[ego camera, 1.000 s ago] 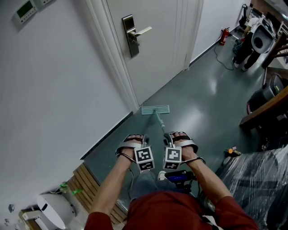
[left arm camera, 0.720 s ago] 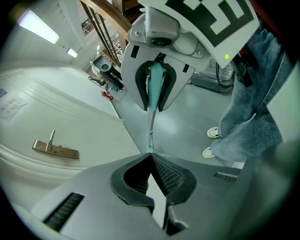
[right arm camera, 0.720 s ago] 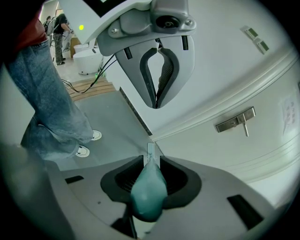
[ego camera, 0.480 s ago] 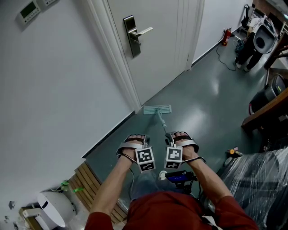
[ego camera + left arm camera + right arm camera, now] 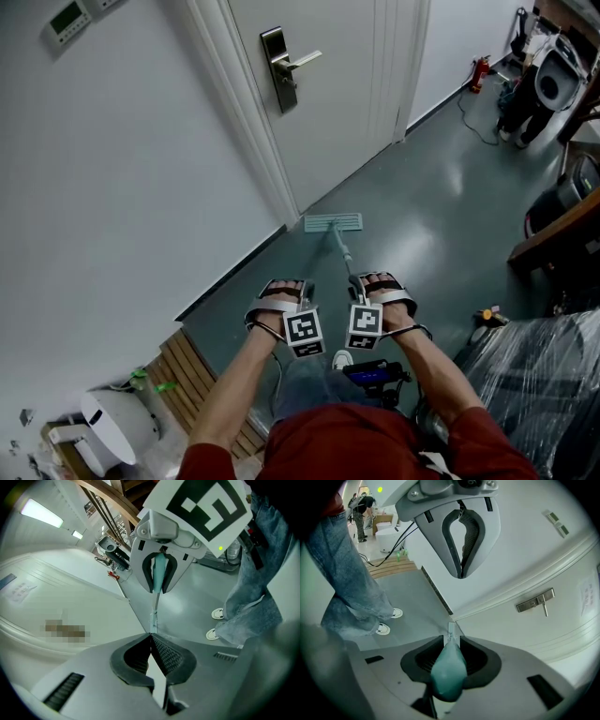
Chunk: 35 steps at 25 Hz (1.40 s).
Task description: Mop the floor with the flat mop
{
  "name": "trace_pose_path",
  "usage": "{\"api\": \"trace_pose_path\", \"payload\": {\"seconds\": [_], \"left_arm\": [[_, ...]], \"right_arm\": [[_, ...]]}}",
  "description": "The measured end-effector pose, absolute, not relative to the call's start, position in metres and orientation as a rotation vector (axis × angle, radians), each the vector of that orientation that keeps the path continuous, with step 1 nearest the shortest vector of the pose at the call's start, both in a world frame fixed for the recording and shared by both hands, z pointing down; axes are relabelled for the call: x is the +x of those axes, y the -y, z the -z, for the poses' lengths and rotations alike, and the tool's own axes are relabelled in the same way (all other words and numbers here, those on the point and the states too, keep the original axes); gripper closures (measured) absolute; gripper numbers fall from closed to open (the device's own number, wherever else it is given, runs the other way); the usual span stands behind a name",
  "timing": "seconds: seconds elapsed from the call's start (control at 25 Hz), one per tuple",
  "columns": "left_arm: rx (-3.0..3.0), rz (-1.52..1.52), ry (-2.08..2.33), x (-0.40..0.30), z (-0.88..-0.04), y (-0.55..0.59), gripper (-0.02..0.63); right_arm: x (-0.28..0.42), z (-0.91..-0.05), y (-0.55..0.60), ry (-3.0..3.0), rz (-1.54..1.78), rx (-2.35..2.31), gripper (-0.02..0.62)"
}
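The flat mop's pale teal head [image 5: 333, 222] lies on the grey-green floor [image 5: 422, 216] just in front of the door sill. Its thin pole [image 5: 342, 251] rises back to my right gripper [image 5: 356, 305]. In the right gripper view that gripper [image 5: 450, 653] is shut on the teal mop handle [image 5: 449, 672]. My left gripper [image 5: 305, 319] sits beside it, facing it. Its jaws [image 5: 151, 641] are pressed together with nothing seen between them, and the right gripper view shows the left gripper [image 5: 463, 550] the same way.
A white door with a metal lever handle [image 5: 286, 66] stands ahead, white wall at left. Wooden slats [image 5: 183, 384] and a white device [image 5: 108, 436] lie at lower left. Plastic-wrapped goods [image 5: 534, 375], wooden furniture [image 5: 553, 234] and a red extinguisher [image 5: 481, 70] are at right.
The view has drifted slightly, so the mop head and door sit a little further right and up. Both grippers keep their hold and place.
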State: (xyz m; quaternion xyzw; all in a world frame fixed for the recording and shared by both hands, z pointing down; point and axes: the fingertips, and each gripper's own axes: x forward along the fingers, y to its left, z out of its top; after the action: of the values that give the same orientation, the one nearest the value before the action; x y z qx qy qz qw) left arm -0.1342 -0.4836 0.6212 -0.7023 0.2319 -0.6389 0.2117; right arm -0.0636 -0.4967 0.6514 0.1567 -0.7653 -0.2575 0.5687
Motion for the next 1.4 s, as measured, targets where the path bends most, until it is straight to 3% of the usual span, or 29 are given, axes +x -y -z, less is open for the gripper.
{"api": "trace_pose_path", "payload": {"seconds": [1.4], "left_arm": [[-2.011,1.663,-0.643,-0.155,-0.611,0.341,0.589]], "right_arm": [[-0.092,-0.651,0.355,1.746,0.540,0.422,0.477]]}}
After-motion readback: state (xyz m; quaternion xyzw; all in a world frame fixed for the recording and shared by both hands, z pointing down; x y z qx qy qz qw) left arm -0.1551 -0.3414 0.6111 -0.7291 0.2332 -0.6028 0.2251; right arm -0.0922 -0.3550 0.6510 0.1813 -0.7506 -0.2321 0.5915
